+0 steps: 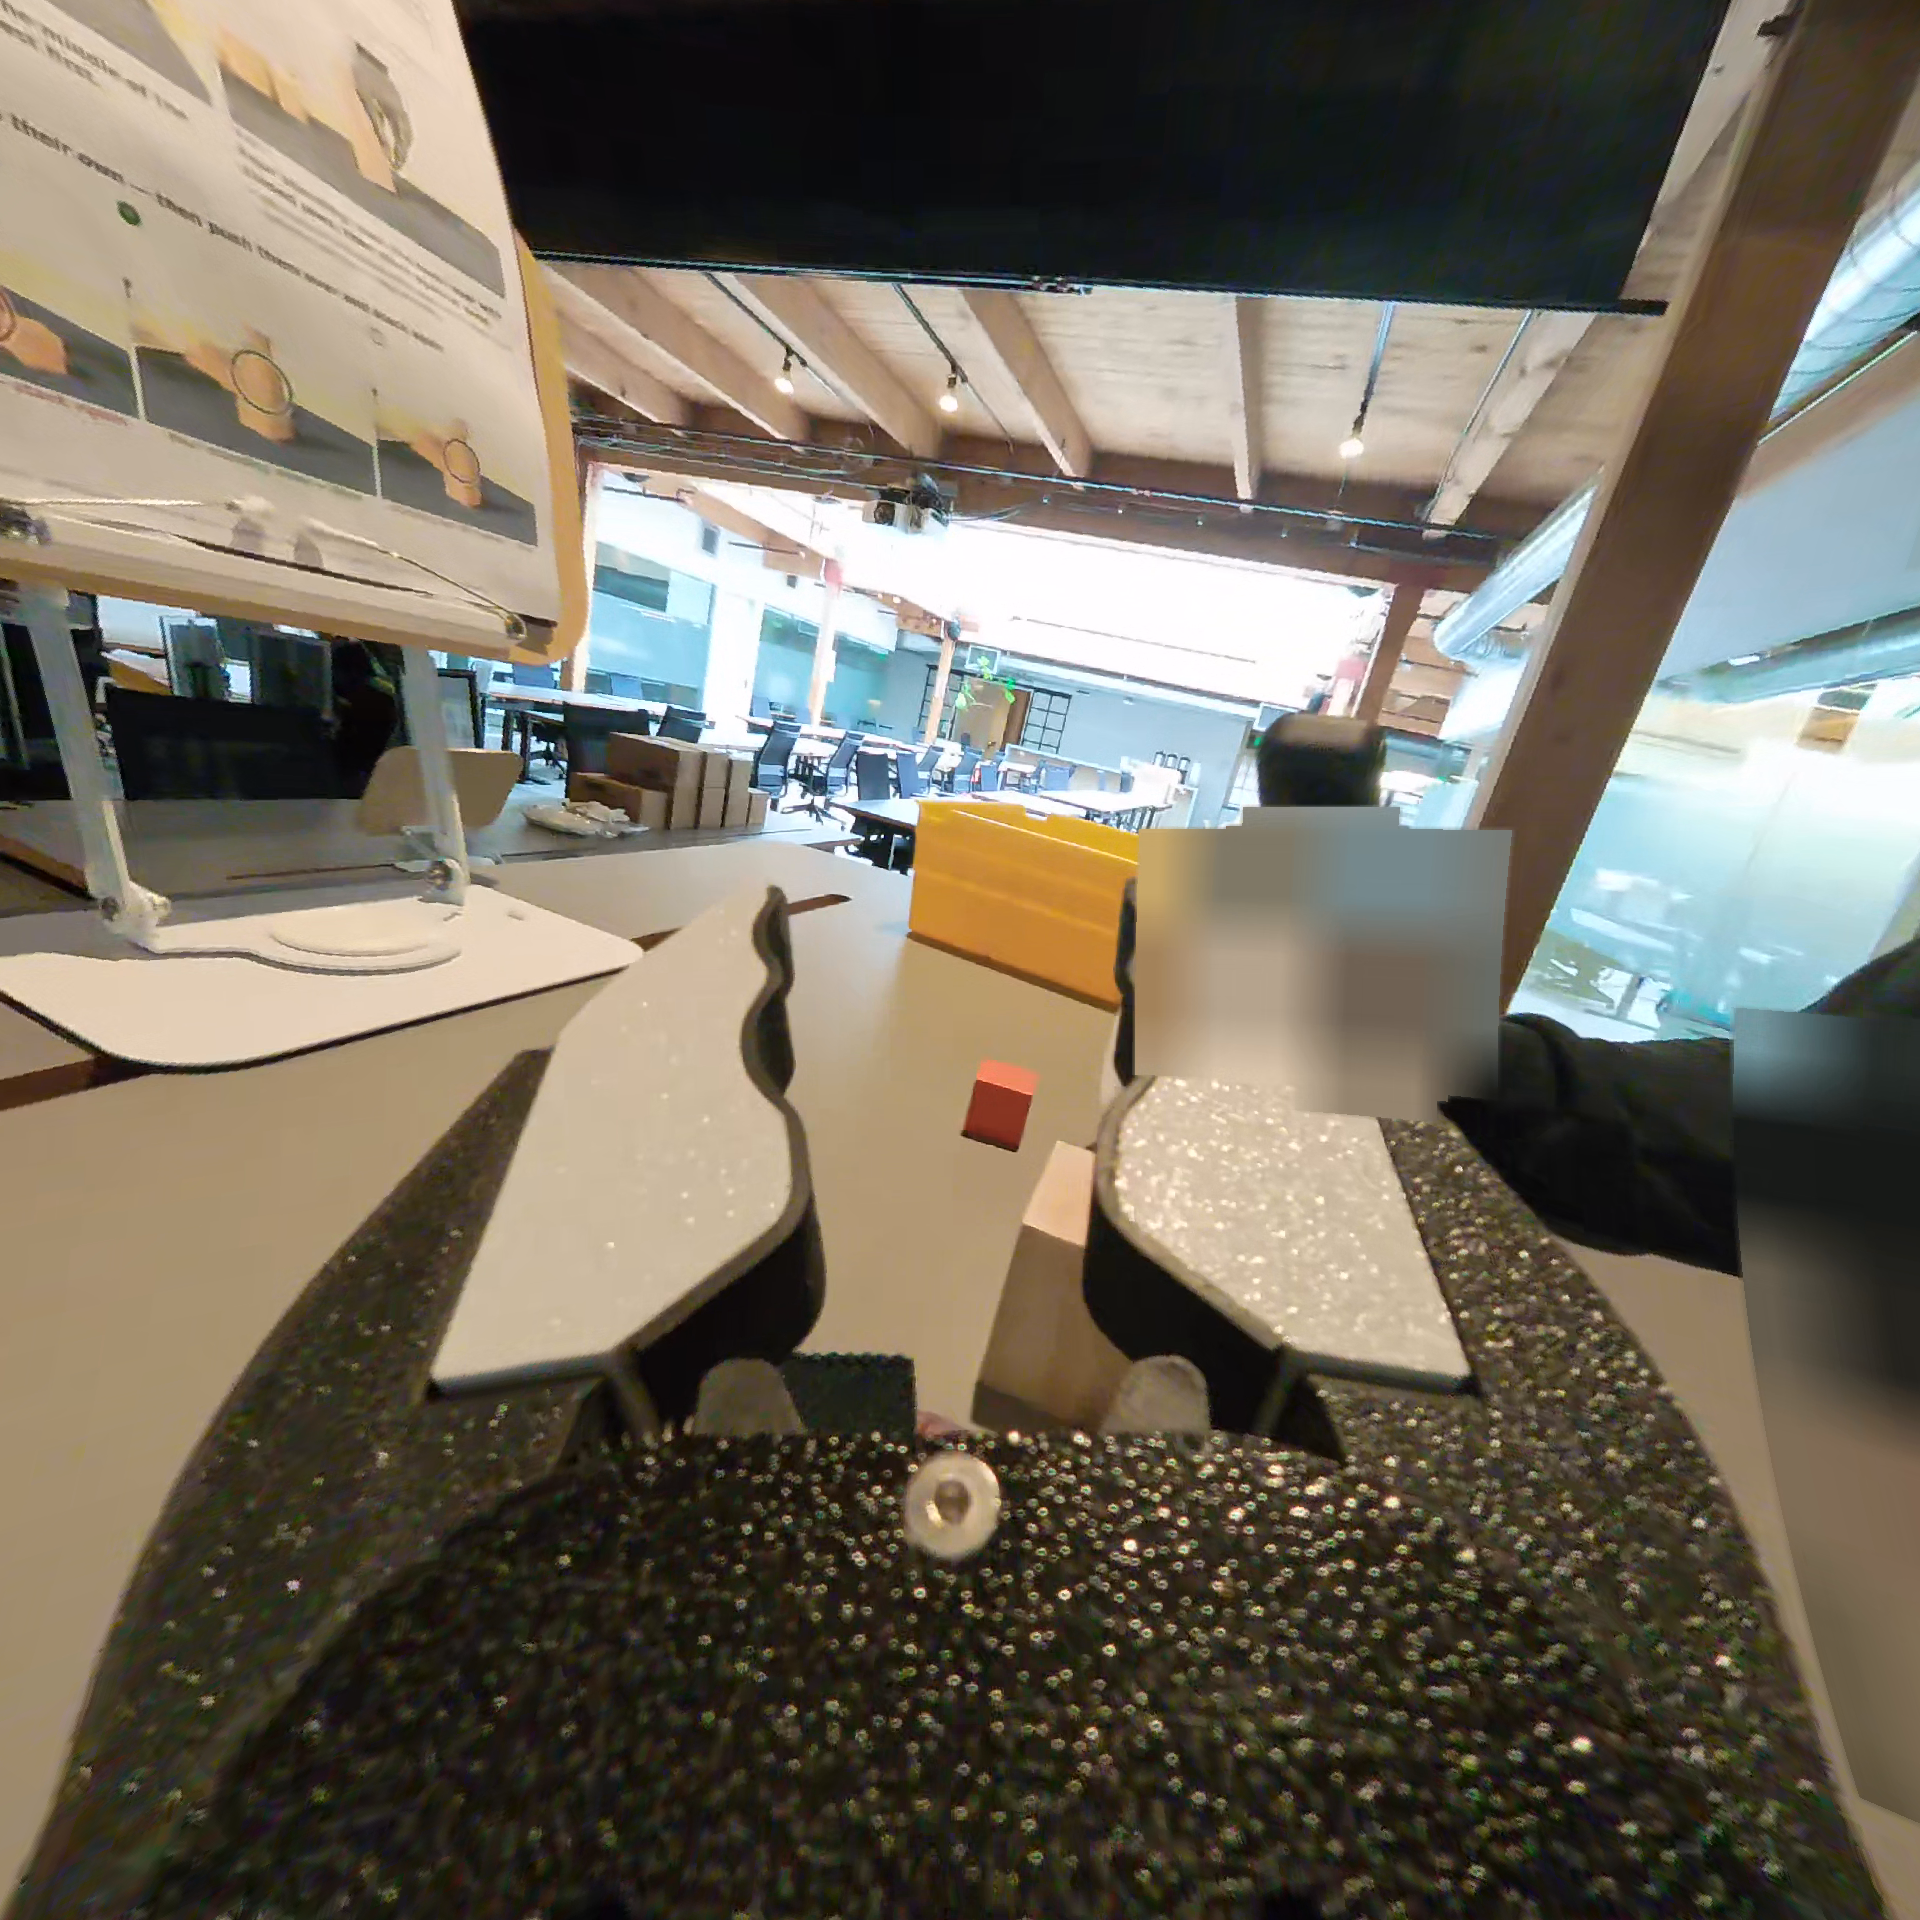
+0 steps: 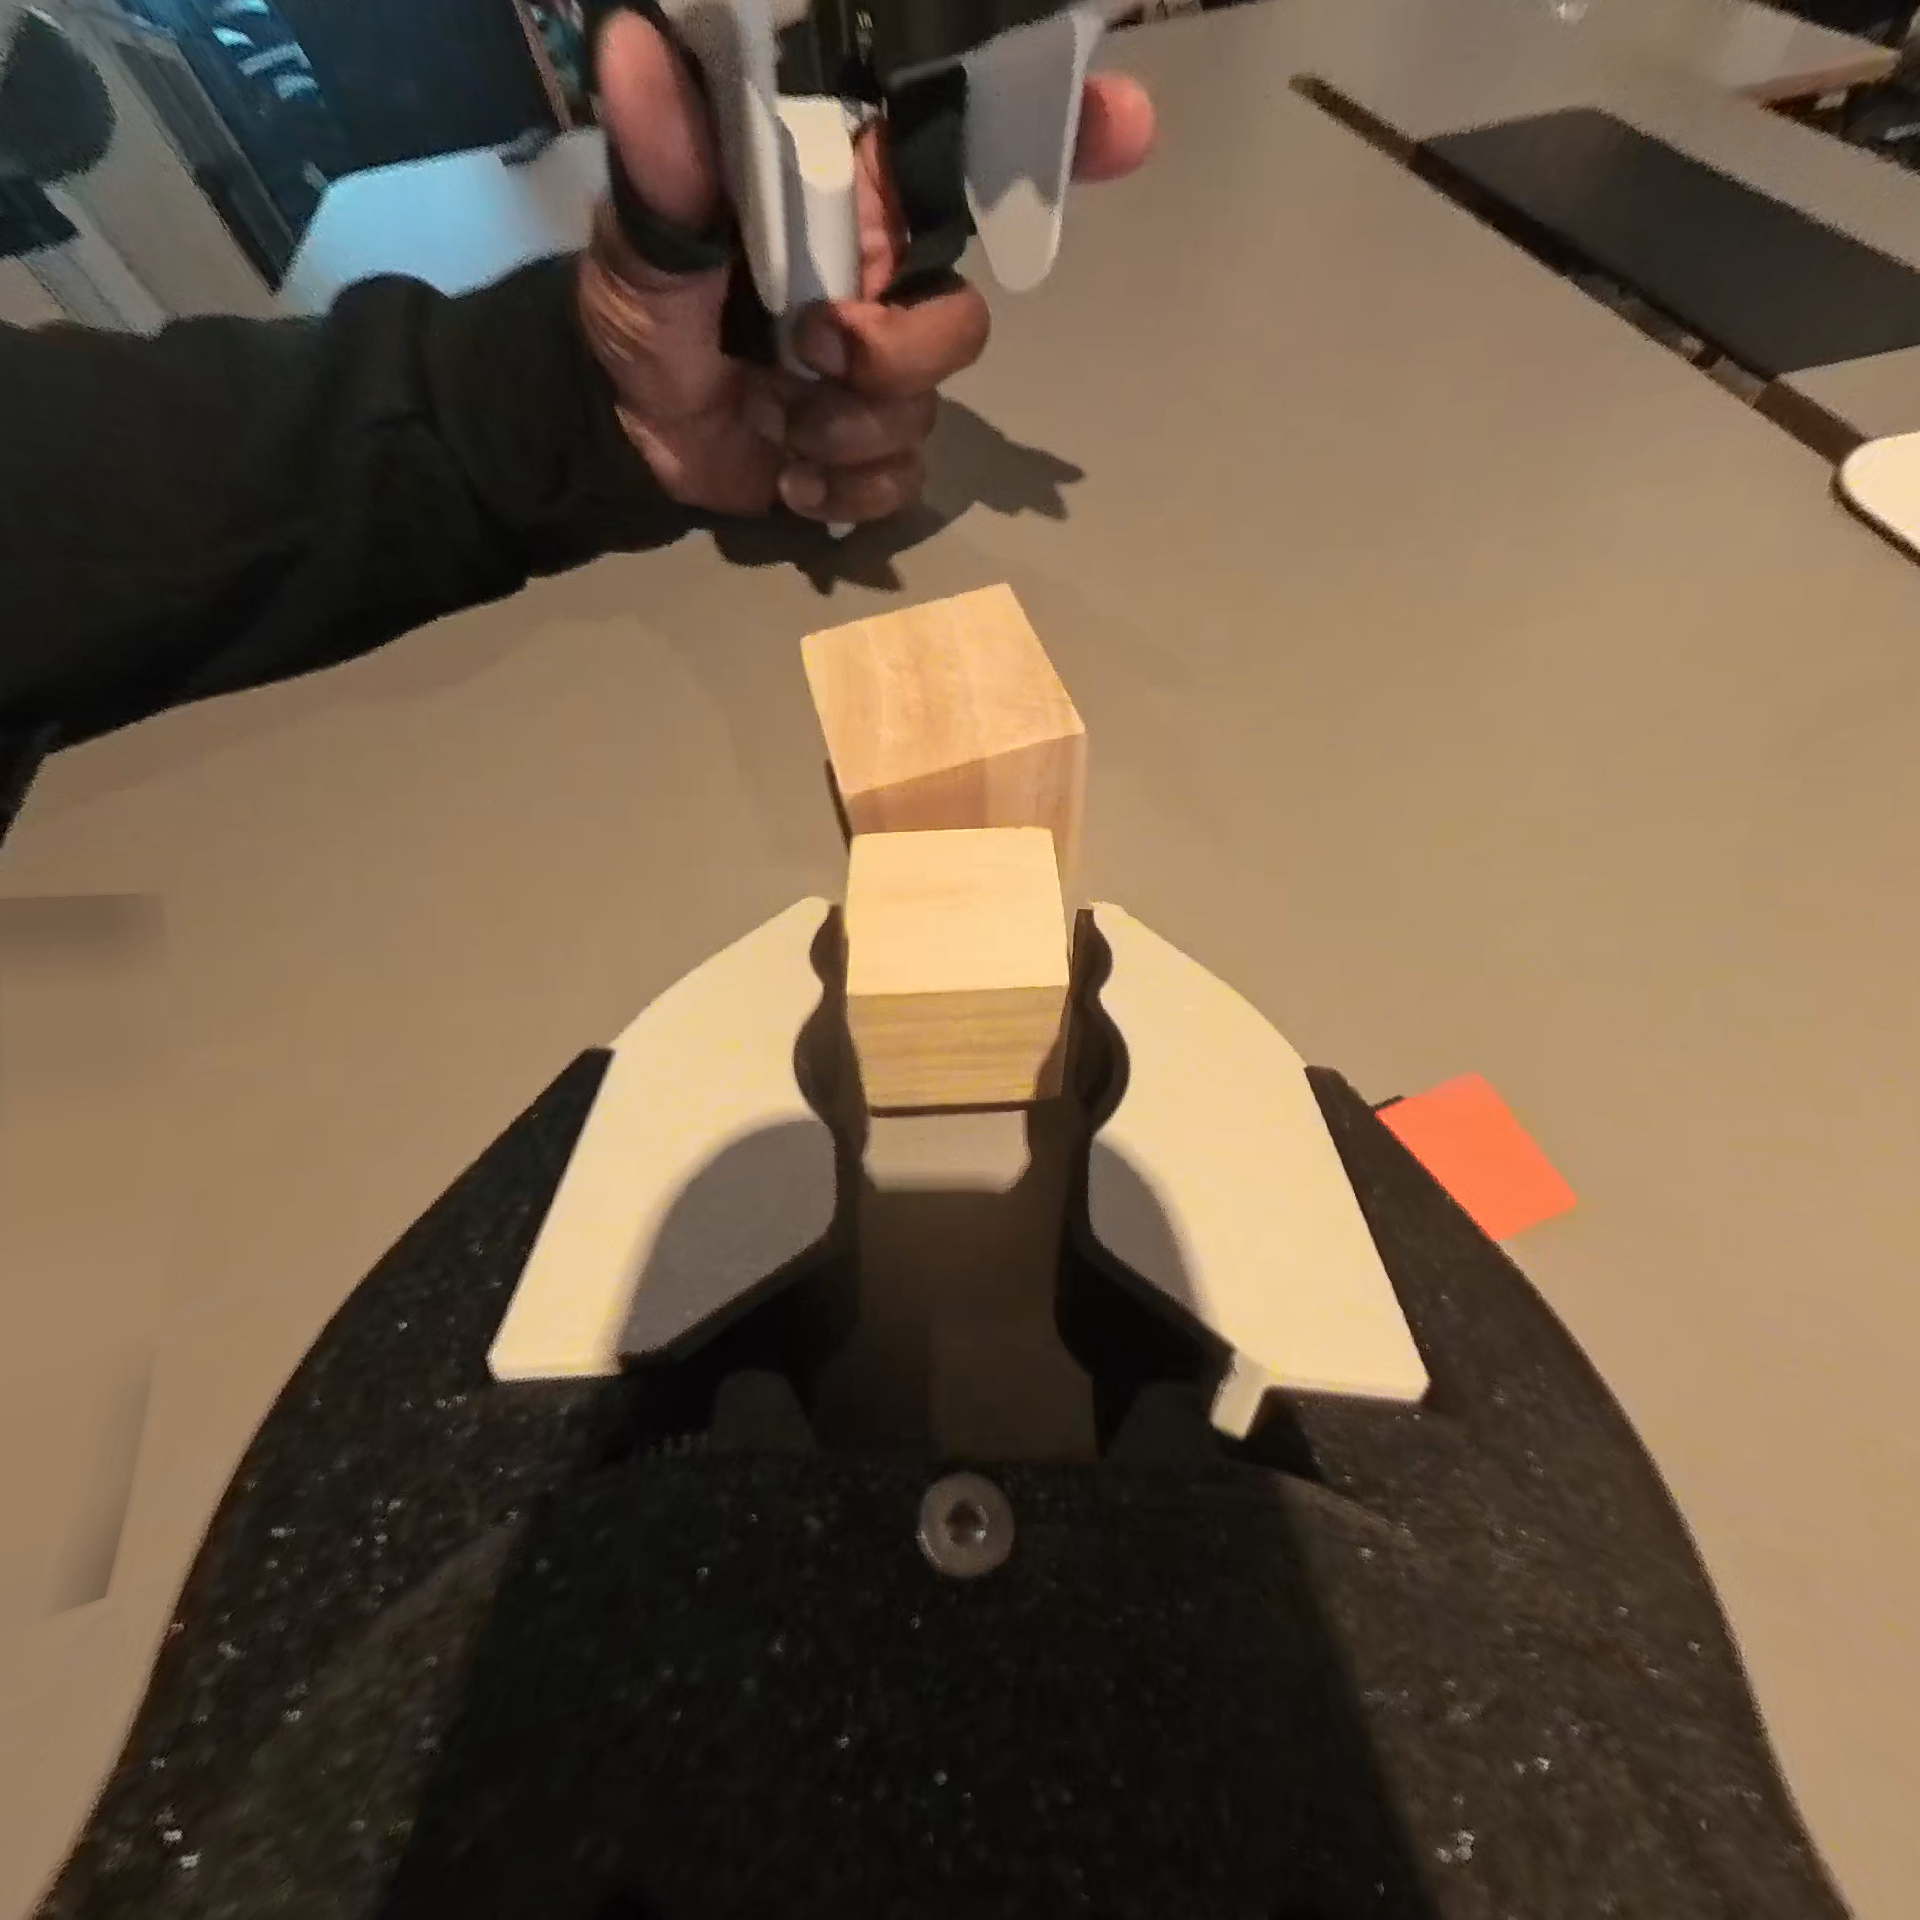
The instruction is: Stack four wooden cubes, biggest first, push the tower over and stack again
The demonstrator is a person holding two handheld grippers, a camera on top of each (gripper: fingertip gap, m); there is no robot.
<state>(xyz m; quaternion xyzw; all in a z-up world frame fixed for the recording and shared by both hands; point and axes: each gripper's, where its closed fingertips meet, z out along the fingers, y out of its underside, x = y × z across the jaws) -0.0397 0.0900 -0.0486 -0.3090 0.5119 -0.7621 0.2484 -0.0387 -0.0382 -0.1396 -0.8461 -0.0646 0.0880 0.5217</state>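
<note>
My right gripper (image 2: 956,920) is shut on a mid-size pale wooden cube (image 2: 956,966), held just in front of the biggest wooden cube (image 2: 945,717), which stands on the grey table (image 2: 416,935). A small red cube (image 2: 1475,1153) lies to the right of it, and also shows in the left wrist view (image 1: 1000,1103). My left gripper (image 1: 951,914) is open, with another pale cube (image 1: 1039,1299) against its right finger. It shows blurred beyond the big cube in the right wrist view (image 2: 904,281), held by a hand. I cannot tell whether that cube rests on the table.
A document stand with a printed sheet (image 1: 260,260) and a white base (image 1: 312,966) is at the left. A yellow bin (image 1: 1018,914) stands behind. A black mat (image 2: 1662,229) and a white plate edge (image 2: 1881,488) lie at the right. A black sleeve (image 2: 260,468) reaches across. About 15 cm separates my left fingertips from my right.
</note>
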